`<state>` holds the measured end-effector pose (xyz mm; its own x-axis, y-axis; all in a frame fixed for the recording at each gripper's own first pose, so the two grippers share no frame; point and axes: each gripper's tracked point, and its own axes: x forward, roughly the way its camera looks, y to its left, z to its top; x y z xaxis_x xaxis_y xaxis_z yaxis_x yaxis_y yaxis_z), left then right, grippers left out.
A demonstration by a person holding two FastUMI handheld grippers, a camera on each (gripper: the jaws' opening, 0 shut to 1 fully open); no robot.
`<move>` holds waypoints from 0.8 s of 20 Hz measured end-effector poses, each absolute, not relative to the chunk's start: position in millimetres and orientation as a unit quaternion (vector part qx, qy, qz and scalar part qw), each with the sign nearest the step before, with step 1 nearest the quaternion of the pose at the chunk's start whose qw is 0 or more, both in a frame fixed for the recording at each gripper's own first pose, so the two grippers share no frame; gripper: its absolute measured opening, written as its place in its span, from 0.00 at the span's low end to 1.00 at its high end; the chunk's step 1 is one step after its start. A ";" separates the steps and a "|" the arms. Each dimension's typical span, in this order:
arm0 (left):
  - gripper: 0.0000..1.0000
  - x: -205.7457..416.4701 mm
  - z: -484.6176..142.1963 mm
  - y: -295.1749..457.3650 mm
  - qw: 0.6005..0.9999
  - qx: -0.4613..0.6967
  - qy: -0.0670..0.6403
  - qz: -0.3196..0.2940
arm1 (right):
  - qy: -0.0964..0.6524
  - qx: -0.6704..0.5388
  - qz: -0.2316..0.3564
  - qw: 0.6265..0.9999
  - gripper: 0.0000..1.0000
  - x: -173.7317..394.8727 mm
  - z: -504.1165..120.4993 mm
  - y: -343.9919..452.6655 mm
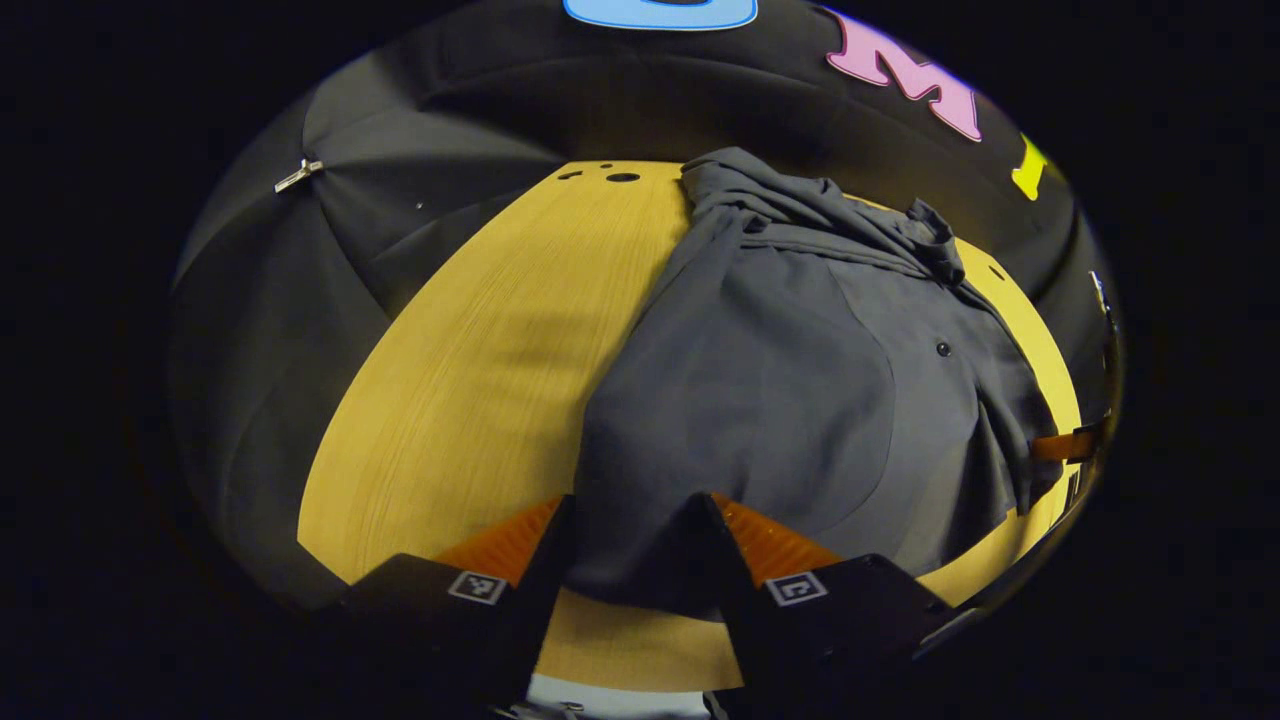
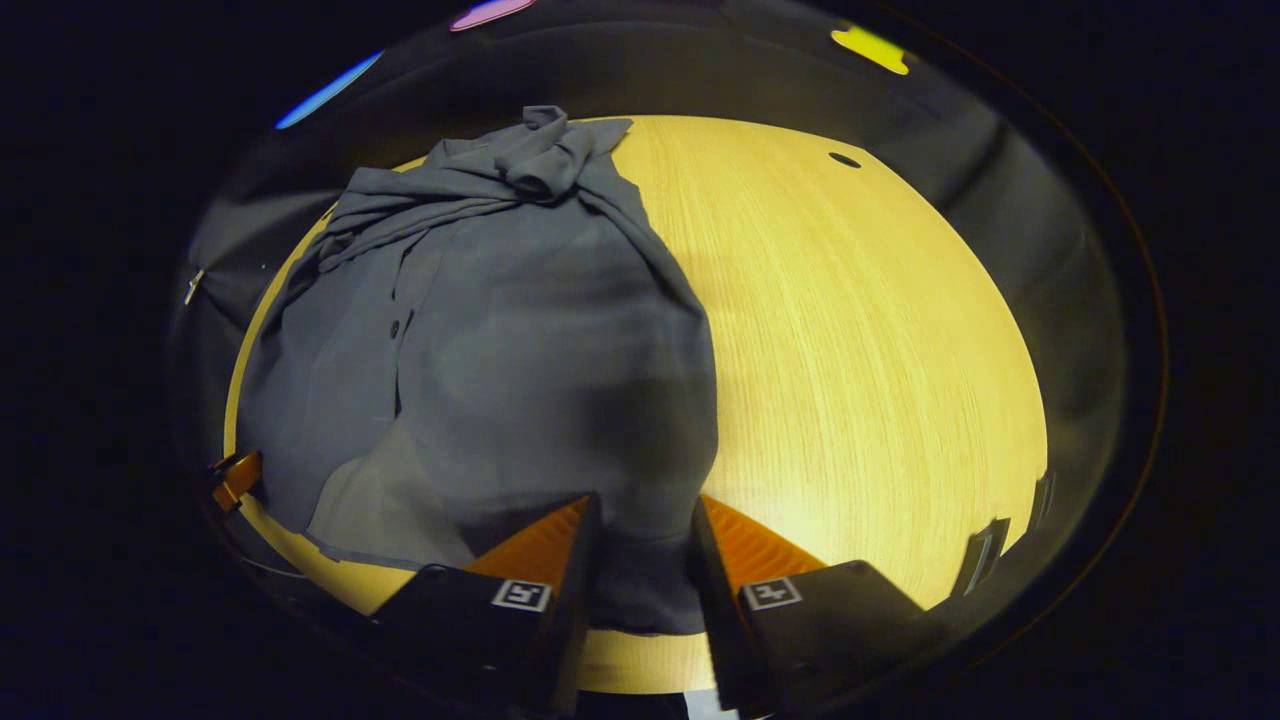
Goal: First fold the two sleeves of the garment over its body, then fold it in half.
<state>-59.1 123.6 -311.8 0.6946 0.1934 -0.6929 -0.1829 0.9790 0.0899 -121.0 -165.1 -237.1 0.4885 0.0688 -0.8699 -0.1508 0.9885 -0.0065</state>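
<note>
On the left side, the left hand-held gripper (image 1: 632,545) sits at the near hem of the garment (image 1: 790,380), a dark grey buttoned shirt lying on the yellow wooden counter (image 1: 480,380). Its fingers stand apart with the hem corner between them; whether they actually press the cloth I cannot tell. Across the middle, the shirt's body lies fairly flat, its button placket visible, while the collar end and what look like the sleeves (image 1: 800,205) are bunched in folds over the far part of the body. On the right side, the right hand-held gripper (image 2: 640,545) straddles the other near hem corner of the garment (image 2: 520,340) in the same way, fingers apart around the cloth, grip uncertain.

Judging by this, the sleeve folds seem done and the fold in half is at hand. The next move calls for both grippers to close firmly on the hem corners, then lift and carry them together toward the collar, keeping the edge level.
</note>
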 end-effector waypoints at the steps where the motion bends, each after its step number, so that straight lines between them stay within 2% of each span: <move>1: 0.67 -56.7 -313.2 116.4 0.920 0.009 0.379 0.095 | 0.500 -0.042 0.066 0.862 0.39 -122.5 -235.7 -161.1; 2: 0.55 -54.9 -313.9 112.7 0.922 0.017 0.376 0.094 | 0.497 -0.044 0.067 0.864 0.32 -122.6 -237.1 -159.0; 3: 0.44 -53.8 -314.2 108.7 0.922 0.025 0.375 0.094 | 0.495 -0.049 0.071 0.864 0.19 -122.2 -236.1 -157.7; 4: 0.33 -52.9 -314.3 106.9 0.923 0.035 0.372 0.096 | 0.494 -0.045 0.081 0.864 0.19 -124.8 -233.7 -155.3; 5: 0.17 -51.2 -314.1 106.2 0.922 0.044 0.370 0.100 | 0.496 -0.046 0.085 0.863 0.07 -123.8 -236.6 -154.3; 7: 0.04 -50.1 -314.6 104.5 0.923 0.060 0.368 0.098 | 0.496 -0.049 0.103 0.861 0.05 -123.7 -236.9 -153.2; 8: 0.06 -48.7 -315.7 101.6 0.924 0.060 0.367 0.087 | 0.494 -0.046 0.116 0.860 0.06 -124.1 -236.6 -151.3; 11: 0.06 -48.5 -310.9 94.3 0.928 0.033 0.365 0.072 | 0.494 -0.007 0.130 0.860 0.05 -123.7 -233.4 -144.4; 16: 0.05 -41.9 -265.6 70.6 0.948 -0.047 0.310 0.051 | 0.457 0.085 0.152 0.872 0.05 -112.0 -196.9 -116.2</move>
